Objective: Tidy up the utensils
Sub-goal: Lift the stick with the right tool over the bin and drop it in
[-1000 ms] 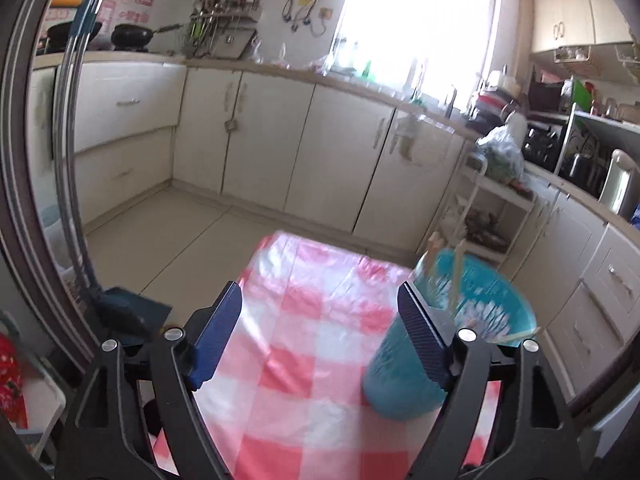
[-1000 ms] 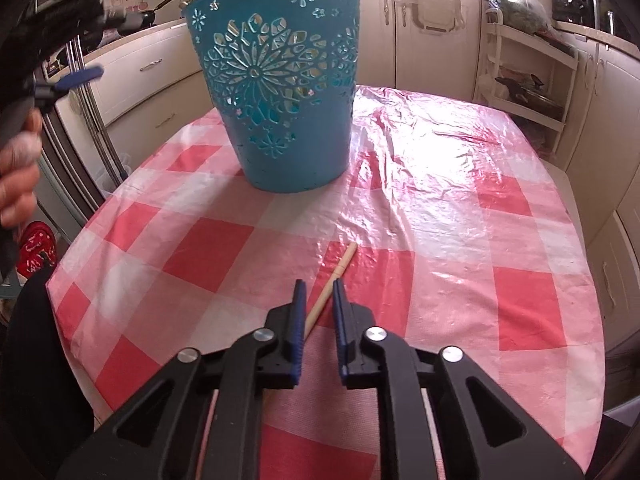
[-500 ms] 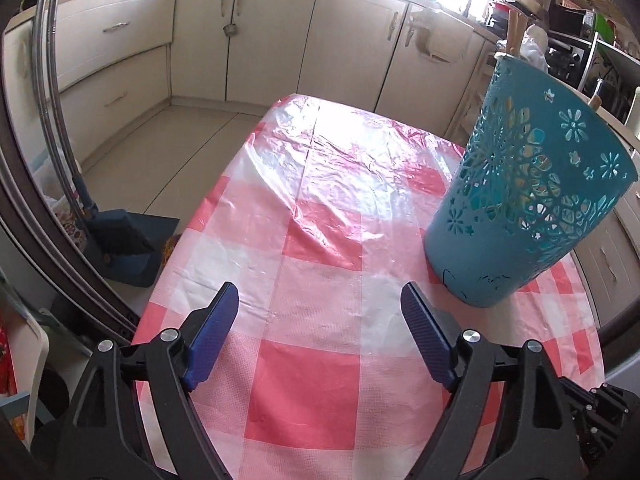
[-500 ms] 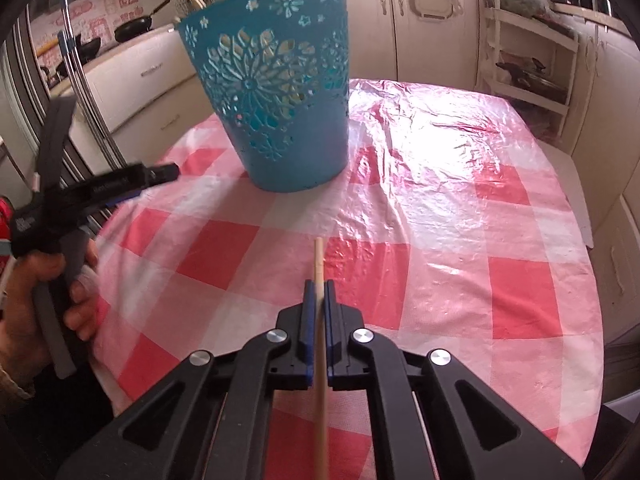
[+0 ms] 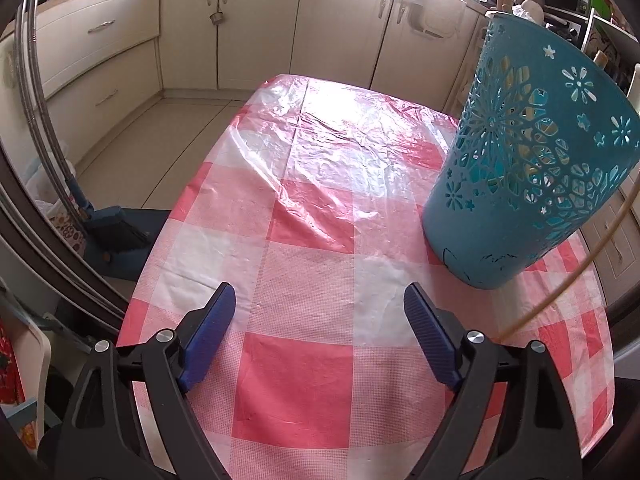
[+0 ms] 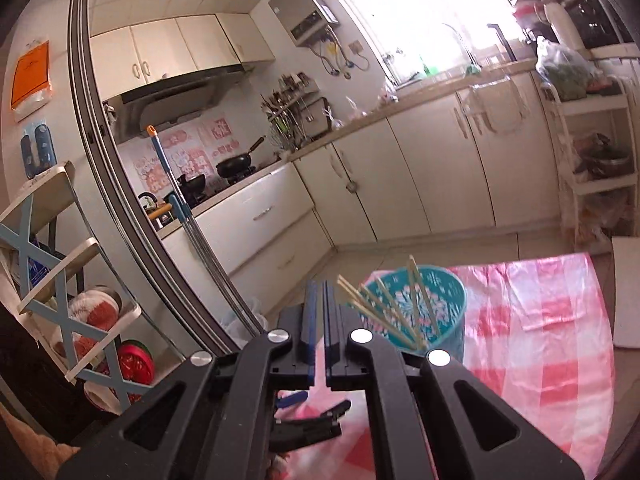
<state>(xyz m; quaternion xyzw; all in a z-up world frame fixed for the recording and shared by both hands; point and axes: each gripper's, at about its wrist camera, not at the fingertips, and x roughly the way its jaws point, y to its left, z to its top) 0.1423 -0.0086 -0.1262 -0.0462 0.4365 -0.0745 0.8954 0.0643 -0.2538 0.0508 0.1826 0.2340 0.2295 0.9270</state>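
Down at the left hand-held gripper (image 5: 319,294), the blue jaws are spreading wider with nothing between them, only red-checked cloth on the desk (image 5: 304,240) underneath. Just to its right stands the teal bin (image 5: 520,168), upright on the cloth, sticks showing through its cut-outs. One chopstick (image 5: 588,262) slants through the air past the bin's right side, its lower end hidden behind that gripper's right finger. Over to the right hand-held gripper (image 6: 320,286): jaws pressed together, up above the desk and aimed at the kitchen cabinets; I can't tell from its own view whether anything is pinched there. Beside its fingers, the bin sits below with a fan of chopsticks (image 6: 380,304) leaning inside it.
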